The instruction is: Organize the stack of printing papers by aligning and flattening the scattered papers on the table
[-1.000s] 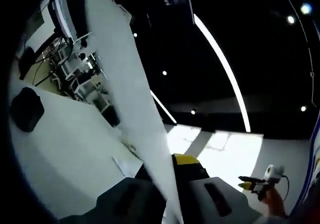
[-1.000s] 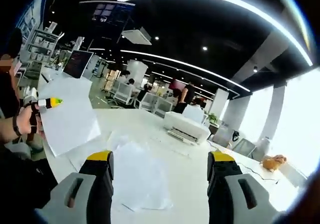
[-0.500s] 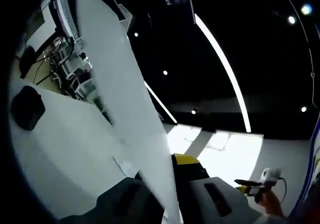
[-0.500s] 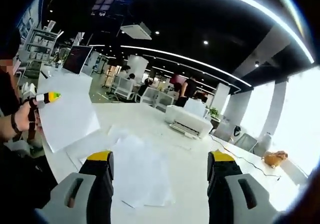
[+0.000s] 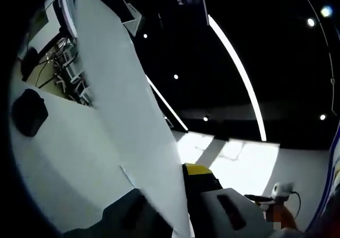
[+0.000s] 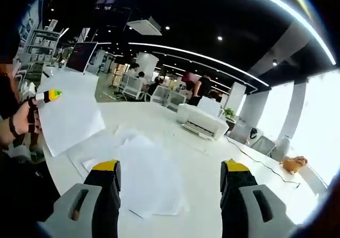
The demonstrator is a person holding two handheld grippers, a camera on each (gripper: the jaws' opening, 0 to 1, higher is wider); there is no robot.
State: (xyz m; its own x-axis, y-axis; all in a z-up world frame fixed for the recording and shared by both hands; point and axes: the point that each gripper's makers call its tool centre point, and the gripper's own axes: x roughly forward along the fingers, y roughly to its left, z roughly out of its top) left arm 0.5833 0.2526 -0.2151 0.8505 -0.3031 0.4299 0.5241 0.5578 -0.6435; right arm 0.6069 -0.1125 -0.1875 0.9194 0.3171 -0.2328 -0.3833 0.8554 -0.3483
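Observation:
A white sheet (image 5: 127, 116) stands almost edge-on between the jaws of my left gripper (image 5: 178, 195), which is shut on its lower edge. In the right gripper view that same sheet (image 6: 69, 116) hangs above the table's left end, held by the left gripper (image 6: 47, 95) in a person's hand. Several loose white papers (image 6: 146, 177) lie overlapping and askew on the white table (image 6: 212, 163). My right gripper (image 6: 171, 169) hovers over them, open, with nothing between its yellow-tipped fingers (image 6: 106, 166). The right gripper (image 5: 271, 195) also shows small at the lower right of the left gripper view.
A white printer (image 6: 202, 122) stands farther back on the table, with a cable running right toward an orange soft toy (image 6: 291, 163). A black object (image 5: 29, 112) lies on the table. People, desks and monitors fill the office behind.
The held sheet has swung a little, showing more of its face in the left gripper view. The right gripper's view has tipped down slightly toward the papers. Both jaws stand as before.

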